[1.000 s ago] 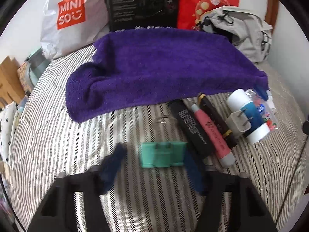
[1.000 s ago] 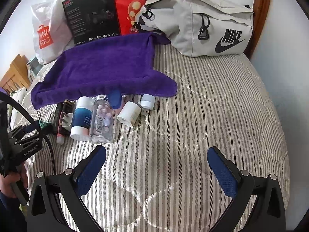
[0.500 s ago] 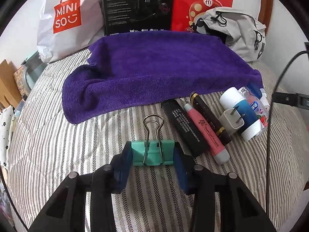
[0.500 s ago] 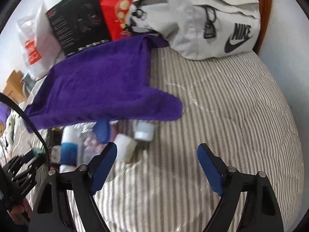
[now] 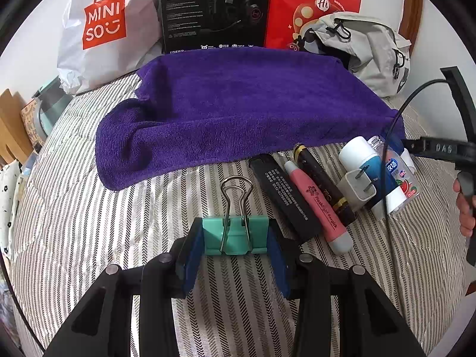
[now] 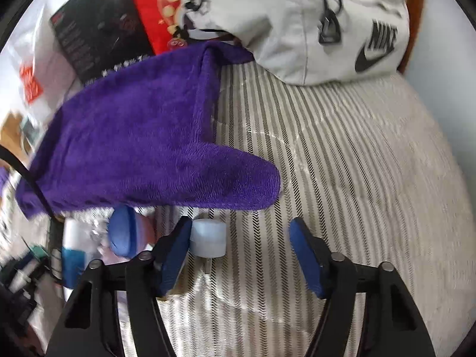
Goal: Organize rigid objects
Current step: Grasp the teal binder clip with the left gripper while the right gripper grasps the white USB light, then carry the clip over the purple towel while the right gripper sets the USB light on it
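Striped quilted bed (image 5: 89,223). Purple towel (image 5: 238,110) spread across far half. Row of small items along its near edge at right: black tube (image 5: 282,196), pink pen (image 5: 318,205), white plug (image 5: 358,187). Grey bag (image 6: 312,20) far right.

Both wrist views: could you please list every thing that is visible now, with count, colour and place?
binder clip: 1, teal, between the left tongs' pads
towel: 1, purple, spread on the bed
bedcover: 1, grey-white striped, under everything
black flat stick: 1, right of the clip
pink pen: 1, beside the black stick
dark tube: 1, black with gold bands, beside the pen
charger plug: 1, white, on the bottles
bottles: a cluster, white, blue and clear; count unclear
small cap: 1, white, inside the right tongs
shopping bag: 1, white
box: 1, black
red bag: 1
grey bag: 1
left tongs: shut on clip
right tongs: open
hand: 1, right edge
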Available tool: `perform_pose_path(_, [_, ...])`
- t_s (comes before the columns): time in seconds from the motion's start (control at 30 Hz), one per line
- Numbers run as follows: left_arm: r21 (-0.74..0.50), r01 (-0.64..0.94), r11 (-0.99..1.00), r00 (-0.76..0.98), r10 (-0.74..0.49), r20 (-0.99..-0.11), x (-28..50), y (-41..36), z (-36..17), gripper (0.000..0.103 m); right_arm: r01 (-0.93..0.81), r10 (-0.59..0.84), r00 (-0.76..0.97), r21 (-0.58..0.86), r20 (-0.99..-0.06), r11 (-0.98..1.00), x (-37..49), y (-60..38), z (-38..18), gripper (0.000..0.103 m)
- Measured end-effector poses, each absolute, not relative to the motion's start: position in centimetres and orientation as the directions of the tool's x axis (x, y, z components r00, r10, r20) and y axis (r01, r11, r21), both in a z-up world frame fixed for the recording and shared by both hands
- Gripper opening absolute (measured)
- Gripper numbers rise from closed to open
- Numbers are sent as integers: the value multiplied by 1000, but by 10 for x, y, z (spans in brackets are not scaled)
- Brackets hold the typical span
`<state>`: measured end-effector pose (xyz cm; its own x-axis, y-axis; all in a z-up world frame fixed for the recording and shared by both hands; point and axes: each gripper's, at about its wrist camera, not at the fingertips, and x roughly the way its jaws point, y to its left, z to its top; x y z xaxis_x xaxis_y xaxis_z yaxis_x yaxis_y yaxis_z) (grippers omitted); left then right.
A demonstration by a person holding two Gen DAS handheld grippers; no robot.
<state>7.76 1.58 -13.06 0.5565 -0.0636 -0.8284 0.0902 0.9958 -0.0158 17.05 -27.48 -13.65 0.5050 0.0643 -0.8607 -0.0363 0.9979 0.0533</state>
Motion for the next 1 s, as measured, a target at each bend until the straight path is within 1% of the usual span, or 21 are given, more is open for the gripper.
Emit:
perform_pose_path(0.03, [-15,91,996,556,-64,-829,78,16,-131,39,-48,45,508,24,-860,999,169,-274,-137,56])
perform_pose_path(0.1, [-18,91,996,557,-66,-828,77,16,-131,39,-65,49,516,18,-855,998,166,-277,-139,56])
perform_pose_path(0.2, [-14,89,996,559,-61,-827,77,16,-131,39,-65,51,519,20,-853,998,164,-280,-138,51])
perform_pose_path(0.3, [-4,90,996,561,-54,-826,77,15,-131,39,-78,50,532,11,-845,997,162,-278,-139,49])
perform_pose_path(0.37, [-5,89,996,561,-55,-826,77,15,-131,39,-91,50,539,1,-841,996,161,-276,-139,46])
perform_pose_path(0.4, [-6,90,996,559,-56,-827,77,15,-131,39,-95,53,537,2,-842,995,159,-276,-139,40])
perform_pose_path(0.43, [-6,89,996,558,-55,-828,77,15,-131,39,-96,55,534,4,-844,995,158,-275,-138,30])
perform_pose_path(0.5, [-9,88,996,551,-57,-832,78,15,-130,39,-105,57,530,1,-846,994,153,-274,-138,24])
perform_pose_path(0.57, [-9,87,996,547,-55,-835,79,15,-130,39,-124,67,535,0,-842,992,151,-273,-138,24])
perform_pose_path(0.67, [-15,83,996,541,-57,-839,80,16,-130,39,-115,109,518,58,-848,992,148,-282,-137,24])
perform_pose_path(0.77, [-55,66,996,533,-82,-842,77,22,-129,39,-124,138,506,86,-851,989,141,-286,-135,24])
perform_pose_path(0.87, [-84,47,995,528,-97,-844,74,30,-127,39,-140,140,501,80,-854,987,129,-286,-132,24])
perform_pose_path(1.0, [-79,26,997,537,-81,-840,67,38,-120,39,-162,147,506,74,-850,984,114,-285,-123,24])
